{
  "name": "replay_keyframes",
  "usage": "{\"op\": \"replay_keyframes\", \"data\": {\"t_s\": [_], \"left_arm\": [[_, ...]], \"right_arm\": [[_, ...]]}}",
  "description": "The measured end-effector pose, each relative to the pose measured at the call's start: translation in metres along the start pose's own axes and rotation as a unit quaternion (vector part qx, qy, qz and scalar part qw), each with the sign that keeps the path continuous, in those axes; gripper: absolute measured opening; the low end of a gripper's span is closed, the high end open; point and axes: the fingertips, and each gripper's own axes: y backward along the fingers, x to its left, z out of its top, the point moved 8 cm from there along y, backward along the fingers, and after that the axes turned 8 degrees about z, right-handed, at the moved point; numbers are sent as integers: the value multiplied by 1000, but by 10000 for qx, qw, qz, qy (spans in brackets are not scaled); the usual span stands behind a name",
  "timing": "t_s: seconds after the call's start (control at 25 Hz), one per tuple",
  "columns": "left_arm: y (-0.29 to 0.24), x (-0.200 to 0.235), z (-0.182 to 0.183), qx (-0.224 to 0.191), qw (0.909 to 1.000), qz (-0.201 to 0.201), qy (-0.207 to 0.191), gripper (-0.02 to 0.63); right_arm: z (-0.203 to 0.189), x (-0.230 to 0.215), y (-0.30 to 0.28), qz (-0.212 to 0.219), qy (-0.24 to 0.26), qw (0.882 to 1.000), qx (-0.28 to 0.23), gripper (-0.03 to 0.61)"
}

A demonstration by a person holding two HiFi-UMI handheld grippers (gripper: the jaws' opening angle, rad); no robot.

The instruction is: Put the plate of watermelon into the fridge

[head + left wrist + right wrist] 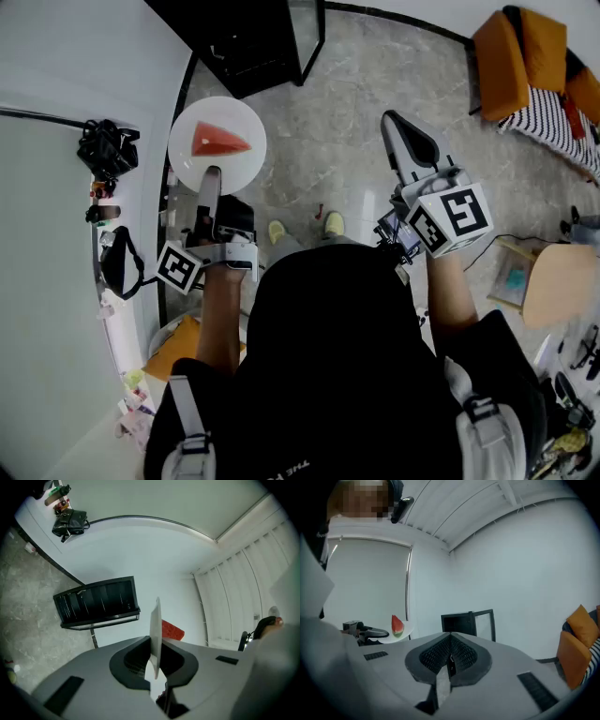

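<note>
- Far left: a black bag (108, 148) sits on the white ledge against the wall.
- Left gripper (212, 174): jaws clamped on the near rim of the white plate (217, 145). The left gripper view shows the rim edge-on, pinched between the two pads.
- Plate: held out in front of the person, above the marble floor (347, 141) and just beside the white wall's edge. From the right gripper view it looks roughly level.
- Watermelon slice (218, 141): one red wedge, resting near the middle of the plate, with its rind side toward the left gripper.
- Black cabinet (248, 42): stands on the floor beyond the plate, glass door (305, 33) swung open. The plate is near it but still outside, not touching it.
- Person: dark top, seen from above; yellow-green shoes (305, 228) on the floor between the two grippers.
- Right gripper (392, 122): jaws pressed together with nothing between them, confirmed in the right gripper view. It is held out level, well apart from the plate, at the right of the cabinet.
- Far right: orange seat (520, 56) with a striped cloth (553, 117); nearer, a pale wooden stool (562, 281).
</note>
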Motion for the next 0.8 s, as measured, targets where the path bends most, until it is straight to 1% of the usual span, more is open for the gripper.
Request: {"op": "replay_keyframes", "data": {"t_s": [0.12,0.32,0.44,0.52,0.64,0.8], "left_arm": [[3,1,-2,-18,10000,-16,-7,24],[4,1,-5,-38,10000,44,7,23],[5,0,-6,-86,9999,119,-8,24],[7,-1,-10,-104,9998,140,-43,24],[7,-4,-15,-122,9998,175,-61,23],[10,-4,-21,-147,9995,263,-76,23]], "right_arm": [[-4,3,0,-48,-2,10000,16,9],[-7,4,-4,76,139,9998,85,9],[-7,4,-7,167,140,9997,54,9],[-8,5,-5,257,143,9996,27,11],[-10,4,-5,505,140,9986,-14,9],[-16,1,-3,714,-51,9974,-47,9]]}}
